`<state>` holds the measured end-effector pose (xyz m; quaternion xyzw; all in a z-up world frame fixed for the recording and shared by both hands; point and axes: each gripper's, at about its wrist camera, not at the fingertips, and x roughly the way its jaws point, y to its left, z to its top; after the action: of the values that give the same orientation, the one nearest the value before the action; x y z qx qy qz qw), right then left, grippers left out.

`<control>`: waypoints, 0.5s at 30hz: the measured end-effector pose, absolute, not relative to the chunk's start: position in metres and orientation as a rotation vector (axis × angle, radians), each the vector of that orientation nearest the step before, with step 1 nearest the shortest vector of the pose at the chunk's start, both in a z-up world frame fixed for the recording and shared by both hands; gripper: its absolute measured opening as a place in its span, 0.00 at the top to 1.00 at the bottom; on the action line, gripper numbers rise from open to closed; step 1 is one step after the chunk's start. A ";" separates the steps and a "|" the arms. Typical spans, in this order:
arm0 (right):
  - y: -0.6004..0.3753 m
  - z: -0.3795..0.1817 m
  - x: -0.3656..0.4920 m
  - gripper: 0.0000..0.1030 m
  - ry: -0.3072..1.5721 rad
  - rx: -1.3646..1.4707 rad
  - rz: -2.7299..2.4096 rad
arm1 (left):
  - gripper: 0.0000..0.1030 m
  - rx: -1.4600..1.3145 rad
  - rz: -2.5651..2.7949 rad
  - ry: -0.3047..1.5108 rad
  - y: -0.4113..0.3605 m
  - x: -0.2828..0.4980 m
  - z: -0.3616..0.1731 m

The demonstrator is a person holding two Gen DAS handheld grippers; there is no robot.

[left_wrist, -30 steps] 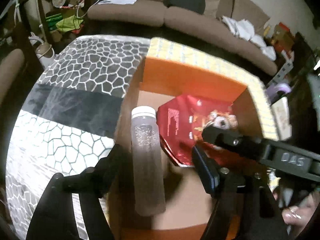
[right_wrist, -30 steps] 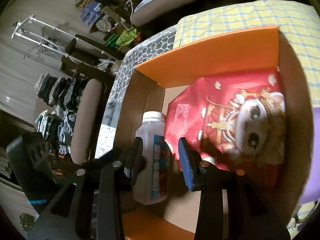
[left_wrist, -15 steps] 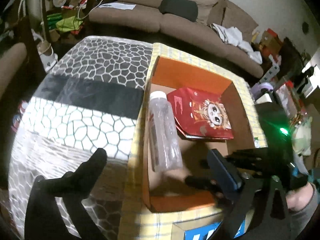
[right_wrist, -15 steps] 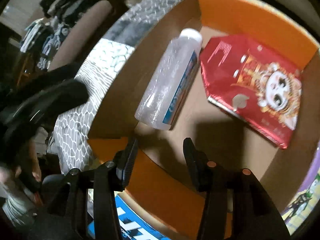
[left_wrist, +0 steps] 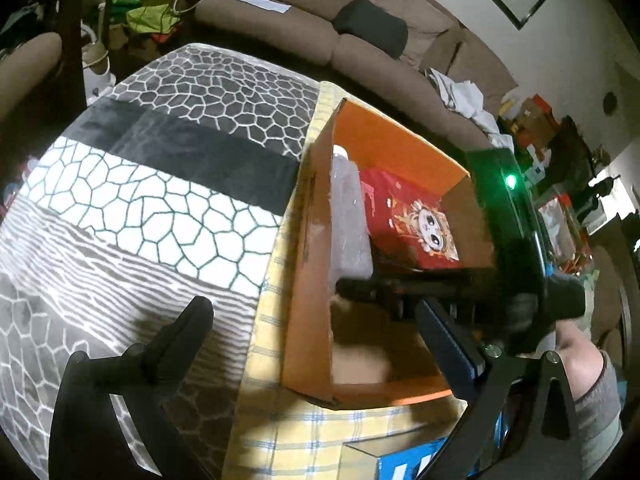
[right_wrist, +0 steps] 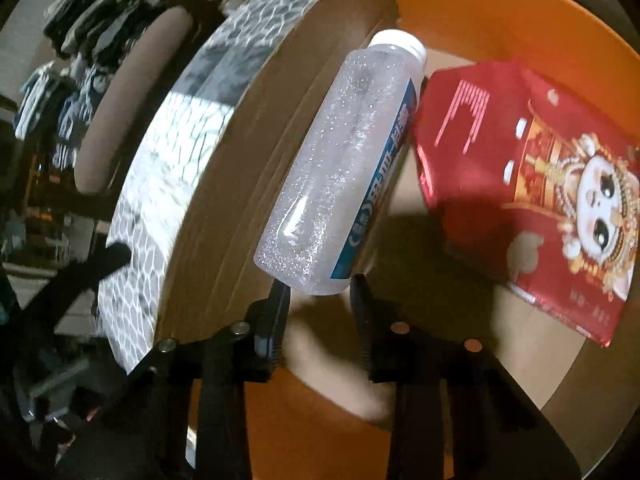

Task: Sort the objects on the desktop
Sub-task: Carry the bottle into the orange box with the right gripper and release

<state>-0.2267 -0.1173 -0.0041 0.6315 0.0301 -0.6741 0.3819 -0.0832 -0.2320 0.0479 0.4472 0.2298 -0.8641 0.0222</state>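
A clear plastic bottle (right_wrist: 340, 168) with a white cap and blue label lies in the orange cardboard box (right_wrist: 500, 8), along its left wall, beside a red packet (right_wrist: 532, 184) with a cartoon face. My right gripper (right_wrist: 320, 300) is open and empty, its fingertips just short of the bottle's base. In the left wrist view the bottle (left_wrist: 348, 220) and red packet (left_wrist: 408, 220) lie in the box (left_wrist: 308, 300). My left gripper (left_wrist: 320, 340) is open and empty, above the box's near left wall. The right gripper (left_wrist: 500, 280) reaches in from the right.
The box stands on a yellow checked cloth (left_wrist: 280, 420) next to a grey and white patterned cloth (left_wrist: 140, 200). A blue box (left_wrist: 408, 460) lies at the near edge. A brown sofa (left_wrist: 320, 20) stands behind, with clutter at the far left and right.
Both grippers have let go of the bottle and pulled back. The bottle now lies in the box along its left wall. The left gripper has moved left and up.
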 end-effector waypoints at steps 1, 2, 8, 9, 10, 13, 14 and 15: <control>-0.117 -0.003 -0.230 0.72 0.059 1.604 -1.737 | 0.00 1.384 -2.679 0.707 -0.233 -0.083 0.048; -0.119 -0.002 -0.232 0.72 0.042 1.598 -1.745 | 0.00 1.383 -2.678 0.711 -0.234 -0.083 0.049; -0.109 -0.008 -0.246 0.72 -0.045 1.587 -1.796 | 0.00 1.407 -2.680 0.667 -0.230 -0.084 0.051; -0.104 -0.010 -0.248 0.71 -0.081 1.583 -1.790 | 0.00 1.411 -2.682 0.660 -0.228 -0.084 0.052; -0.104 -0.011 -0.250 0.71 -0.100 1.582 -1.785 | 0.00 1.413 -2.683 0.652 -0.226 -0.084 0.053; -0.093 -0.013 -0.250 0.69 -0.166 1.568 -1.739 | 0.00 1.426 -2.690 0.617 -0.217 -0.085 0.057; -0.086 -0.012 -0.248 0.68 -0.194 1.581 -1.720 | 0.00 1.435 -2.689 0.601 -0.214 -0.086 0.058; -0.082 -0.010 -0.246 0.63 -0.188 1.582 -1.723 | 0.00 1.445 -2.690 0.578 -0.210 -0.087 0.060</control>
<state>-0.2458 -0.0823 -0.0096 0.6216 -0.0740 -0.6771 0.3869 -0.0866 -0.2103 0.0600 0.4649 0.1860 -0.8655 0.0168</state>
